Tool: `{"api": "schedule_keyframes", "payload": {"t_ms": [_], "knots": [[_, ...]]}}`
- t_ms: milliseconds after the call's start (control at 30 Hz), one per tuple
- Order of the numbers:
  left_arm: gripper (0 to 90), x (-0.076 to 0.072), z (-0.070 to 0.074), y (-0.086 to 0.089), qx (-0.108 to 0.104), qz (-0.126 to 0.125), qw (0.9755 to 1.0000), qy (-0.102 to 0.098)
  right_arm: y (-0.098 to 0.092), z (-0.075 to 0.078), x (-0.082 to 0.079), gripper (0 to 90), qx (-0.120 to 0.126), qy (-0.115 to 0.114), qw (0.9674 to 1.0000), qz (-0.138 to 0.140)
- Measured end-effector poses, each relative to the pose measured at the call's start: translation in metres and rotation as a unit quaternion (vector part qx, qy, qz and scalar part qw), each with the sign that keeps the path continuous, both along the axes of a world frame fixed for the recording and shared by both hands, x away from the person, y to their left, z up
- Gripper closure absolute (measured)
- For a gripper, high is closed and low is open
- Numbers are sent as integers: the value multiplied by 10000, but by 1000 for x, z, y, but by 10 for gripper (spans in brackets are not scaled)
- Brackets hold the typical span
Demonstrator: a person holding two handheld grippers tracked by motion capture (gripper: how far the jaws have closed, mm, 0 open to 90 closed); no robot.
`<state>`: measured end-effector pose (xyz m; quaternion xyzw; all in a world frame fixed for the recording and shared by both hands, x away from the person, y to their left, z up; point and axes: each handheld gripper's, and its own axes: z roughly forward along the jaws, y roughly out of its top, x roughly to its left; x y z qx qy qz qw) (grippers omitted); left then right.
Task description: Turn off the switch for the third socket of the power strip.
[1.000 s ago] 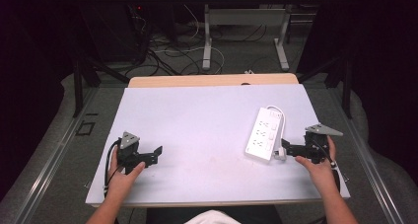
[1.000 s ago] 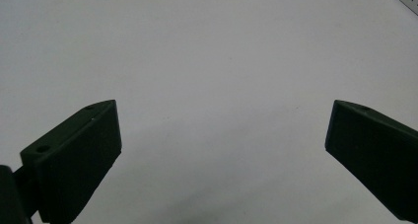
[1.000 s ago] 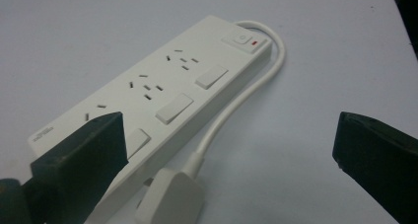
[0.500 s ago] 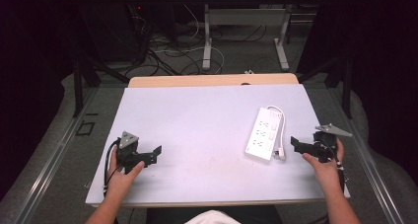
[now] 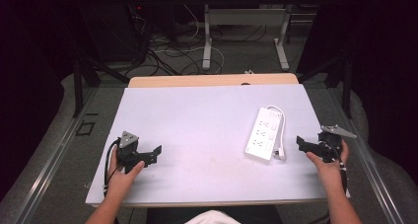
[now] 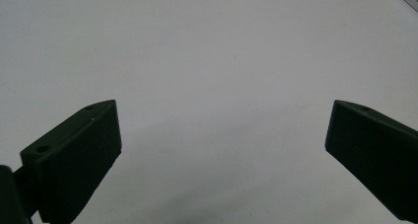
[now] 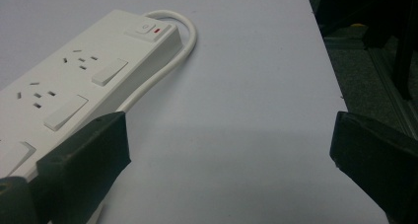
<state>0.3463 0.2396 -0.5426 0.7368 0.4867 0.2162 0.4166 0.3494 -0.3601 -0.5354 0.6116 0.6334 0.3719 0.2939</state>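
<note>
The right gripper (image 5: pixel 304 144) sits near the right edge of the white table (image 5: pixel 207 120), held in the person's right hand (image 5: pixel 329 162), its jaws spread wide with nothing between them. Just ahead of it and off toward its left jaw lies a white power strip (image 5: pixel 265 132), apart from the jaws. In the right gripper view the power strip (image 7: pixel 74 86) runs away from the left jaw, showing sockets beside rocker switches and, at the far end, a main switch with a small red mark (its white cord (image 7: pixel 167 56) loops out of that far end and runs back along the strip's side toward the gripper). Bare tabletop lies between the jaws, and the table's edge falls away beyond the right jaw.

The left gripper (image 5: pixel 153 154) rests well apart from the strip, in the left hand (image 5: pixel 123 177) near the table's front left corner. Its jaws also stand wide apart, with plain white surface ahead of them.
</note>
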Motion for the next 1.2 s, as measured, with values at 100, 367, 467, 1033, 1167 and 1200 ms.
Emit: {"api": "schedule_keyframes", "payload": {"t_ms": [100, 367, 467, 1033, 1167, 1200], "knots": [[7, 0, 0, 0, -4, 2, 10000, -2, -1, -1, 0, 13, -13, 13, 10000, -45], [6, 0, 0, 1, 1, -2, 10000, 0, -3, -4, 1, 17, -31, 7, 9999, -109], [7, 0, 0, 1, 0, 1, 10000, -1, -5, -5, 2, 20, -55, 41, 10000, -71], [6, 1, -1, 0, -26, 35, 10000, -14, -8, -7, 2, 25, -50, 138, 9997, -177], [6, 2, -1, 0, -33, 29, 10000, -19, -9, -8, 2, 26, 4, 126, 9997, -202], [6, 2, -1, 0, -33, 24, 10000, -20, -9, -8, 2, 26, -15, 105, 9997, -225]]}}
